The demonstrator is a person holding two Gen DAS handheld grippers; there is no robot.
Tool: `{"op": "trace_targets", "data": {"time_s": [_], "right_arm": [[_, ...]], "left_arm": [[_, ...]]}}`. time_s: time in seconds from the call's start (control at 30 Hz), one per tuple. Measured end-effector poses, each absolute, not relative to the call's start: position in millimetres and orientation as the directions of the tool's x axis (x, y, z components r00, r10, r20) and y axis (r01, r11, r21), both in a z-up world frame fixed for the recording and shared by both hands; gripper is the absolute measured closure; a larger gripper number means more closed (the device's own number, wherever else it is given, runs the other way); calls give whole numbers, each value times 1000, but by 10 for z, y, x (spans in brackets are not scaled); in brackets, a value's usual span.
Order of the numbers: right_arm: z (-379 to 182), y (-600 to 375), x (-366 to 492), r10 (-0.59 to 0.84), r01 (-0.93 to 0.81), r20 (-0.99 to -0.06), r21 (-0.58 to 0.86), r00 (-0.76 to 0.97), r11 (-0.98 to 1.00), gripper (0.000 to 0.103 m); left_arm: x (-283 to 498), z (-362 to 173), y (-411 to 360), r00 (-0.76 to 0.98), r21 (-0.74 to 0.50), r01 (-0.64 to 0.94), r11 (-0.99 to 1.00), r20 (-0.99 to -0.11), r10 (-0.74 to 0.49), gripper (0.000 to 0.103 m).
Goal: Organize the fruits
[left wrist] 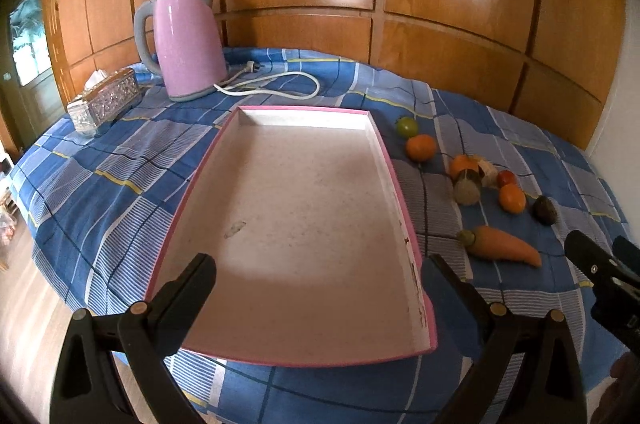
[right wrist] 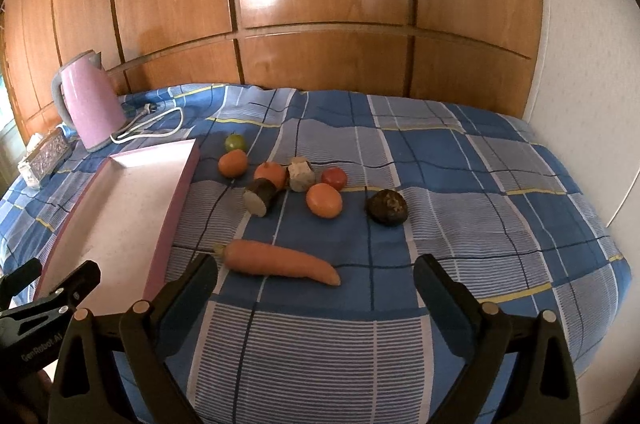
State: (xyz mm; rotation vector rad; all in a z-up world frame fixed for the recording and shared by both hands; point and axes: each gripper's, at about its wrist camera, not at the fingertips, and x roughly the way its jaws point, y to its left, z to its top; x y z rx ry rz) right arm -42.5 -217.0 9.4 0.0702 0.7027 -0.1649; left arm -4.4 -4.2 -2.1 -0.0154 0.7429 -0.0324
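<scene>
The left gripper (left wrist: 318, 274) hangs nearest the camera in its own view, its two black fingers spread wide with nothing between them, over the near end of a shallow pink-edged tray (left wrist: 394, 180). The right gripper (right wrist: 316, 274) is likewise spread wide and holds nothing, poised above the blue checked tablecloth (right wrist: 480, 184). Just beyond its fingertips, at about 12 o'clock, a carrot (right wrist: 280, 261) lies flat on the cloth, its pointed end toward 3 o'clock. Farther on, a loose cluster sits to the right of the tray: a dark cut cylinder (right wrist: 261, 197) (pale at its sliced end), an orange fruit (right wrist: 324, 200), a dark round fruit (right wrist: 388, 207) at 1 o'clock, a second orange fruit (right wrist: 271, 174) touching the cylinder, a pale chunk (right wrist: 301, 174), a small red fruit (right wrist: 334, 178), a third orange fruit (right wrist: 233, 163) and, farthest, a green fruit (right wrist: 235, 142). All lie on the cloth outside the tray. At 10 o'clock, beyond the tray, stand a pink kettle (right wrist: 94, 104) with its white cord (right wrist: 160, 128) and a patterned tissue box (right wrist: 46, 156). Wooden panels (right wrist: 320, 4) form the back wall.
</scene>
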Motion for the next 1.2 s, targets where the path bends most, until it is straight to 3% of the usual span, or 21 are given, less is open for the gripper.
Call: {"op": "trace_targets", "data": {"time_s": [0.87, 1.2], "right_arm": [[59, -2237, -414, -129, 187, -655, 20, 745, 982, 3], [4, -2385, -398, -136, 213, -668, 34, 732, 976, 13]], "left_arm": [[-37, -25, -85, 722, -62, 63, 996, -686, -88, 0], [-10, -41, -228, 709, -50, 124, 991, -695, -124, 0]]}}
